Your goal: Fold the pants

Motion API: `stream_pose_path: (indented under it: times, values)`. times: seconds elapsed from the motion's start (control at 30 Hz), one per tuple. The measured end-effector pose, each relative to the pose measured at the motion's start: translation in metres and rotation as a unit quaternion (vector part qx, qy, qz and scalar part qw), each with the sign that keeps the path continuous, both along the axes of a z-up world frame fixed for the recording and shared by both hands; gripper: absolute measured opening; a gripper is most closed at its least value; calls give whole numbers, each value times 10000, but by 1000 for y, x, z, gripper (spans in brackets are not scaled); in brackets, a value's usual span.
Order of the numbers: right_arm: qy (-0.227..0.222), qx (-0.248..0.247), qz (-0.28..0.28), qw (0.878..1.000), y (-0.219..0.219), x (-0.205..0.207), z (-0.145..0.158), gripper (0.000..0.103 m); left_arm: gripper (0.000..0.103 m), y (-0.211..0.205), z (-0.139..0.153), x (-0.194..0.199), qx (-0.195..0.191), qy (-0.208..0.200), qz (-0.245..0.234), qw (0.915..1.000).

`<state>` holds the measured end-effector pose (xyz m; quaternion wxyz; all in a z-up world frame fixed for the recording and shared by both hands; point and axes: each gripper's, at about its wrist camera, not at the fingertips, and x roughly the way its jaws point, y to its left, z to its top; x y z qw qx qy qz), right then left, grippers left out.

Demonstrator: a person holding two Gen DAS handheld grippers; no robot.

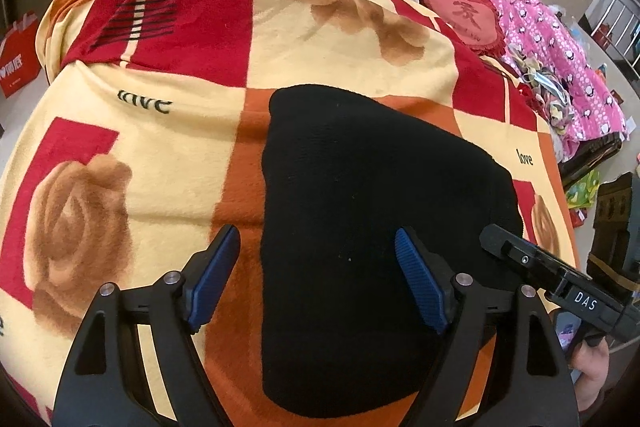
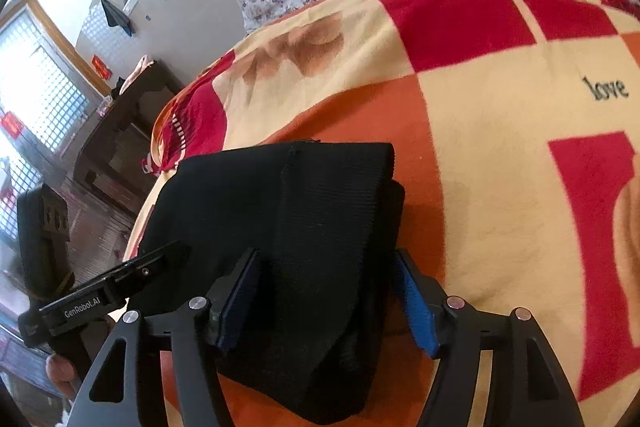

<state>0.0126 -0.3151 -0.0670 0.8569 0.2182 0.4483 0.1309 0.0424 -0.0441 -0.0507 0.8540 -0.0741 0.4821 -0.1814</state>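
Two grippers hang over the bed and neither one has hold of anything. The pants (image 1: pixel 360 227), black and already folded into a compact stack, lie flat on the blanket (image 1: pixel 140 155), near its front edge. The left gripper (image 1: pixel 316 275) stands spread wide, one pad out over bare blanket, the other over black cloth. The right gripper (image 2: pixel 328 291) has its jaws open too, straddling the near end of the pants, blue pads clear of the fabric on both sides as far as I can see. From the left view the right gripper's tip sits just beside the pants' right edge.

Looks like the fold is done or nearly so. Now the risks: a ribbed upper layer shows in the right view, stepped back from the layer beneath, so the edges do not quite line up. Pull either gripper away low and a pad could catch that top layer and drag it open. Close on it again off-centre and only one layer comes up, spoiling the stack. Soft blanket underneath could bunch, too.
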Motion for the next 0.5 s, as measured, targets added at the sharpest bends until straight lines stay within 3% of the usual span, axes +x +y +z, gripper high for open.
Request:
stream_pose_path:
  times: [0.5]
  values:
    - [-50,-217,-126,9997,10,2,2,67,81,-3,-3,2,-98,-9,23,9999]
